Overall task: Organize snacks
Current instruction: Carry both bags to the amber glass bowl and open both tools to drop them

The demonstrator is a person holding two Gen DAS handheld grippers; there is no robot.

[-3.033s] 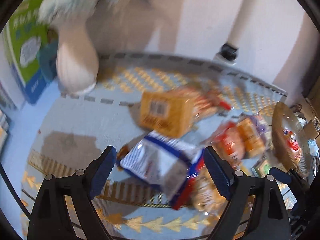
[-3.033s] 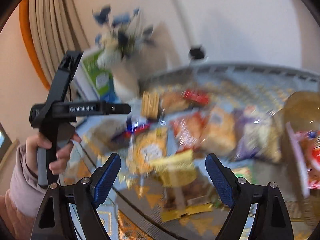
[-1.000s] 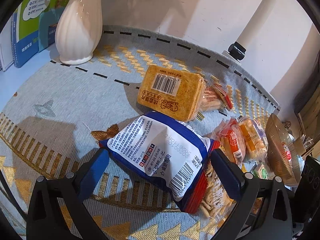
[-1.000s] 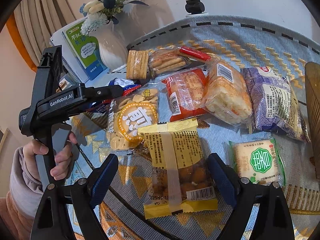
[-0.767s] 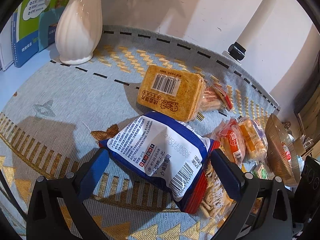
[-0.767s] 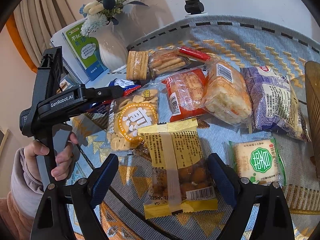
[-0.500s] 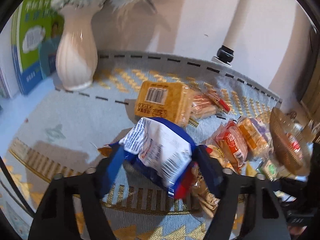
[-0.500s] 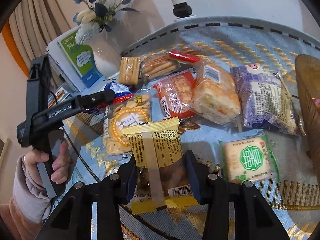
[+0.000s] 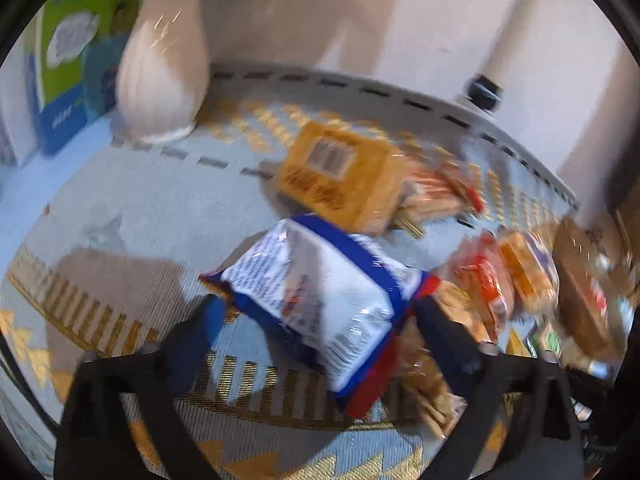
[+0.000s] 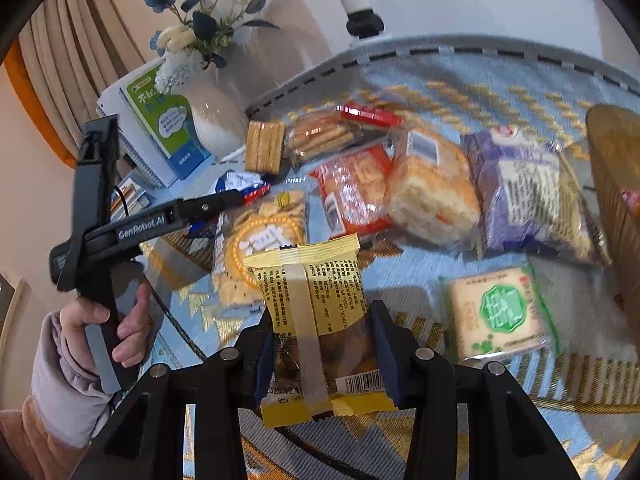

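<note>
Yellow snack packet (image 10: 316, 300): clamped in my right claw (image 10: 324, 356), sticking out toward 12 o'clock. Blue-and-white bag (image 9: 320, 292): between my opening left claw (image 9: 316, 320), on the tabletop (image 9: 160, 208).

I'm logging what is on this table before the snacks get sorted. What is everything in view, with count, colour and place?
yellow packet: 1, yellow, between the right gripper's pads
blue bag: 1, blue and white, between the left gripper's fingers
round crackers: 1 clear pack, left of the yellow packet
red pack: 1, red, middle of the table
orange pack: 1, right of the red pack
purple bag: 1, purple, far right
green-label pack: 1, near right
cracker stack: 1, tan, by the vase
vase: 1, white, back left, with flowers
book: 1, green, behind the vase
left gripper: black, jaws opening
right gripper: black, shut
hand: holds the left gripper
</note>
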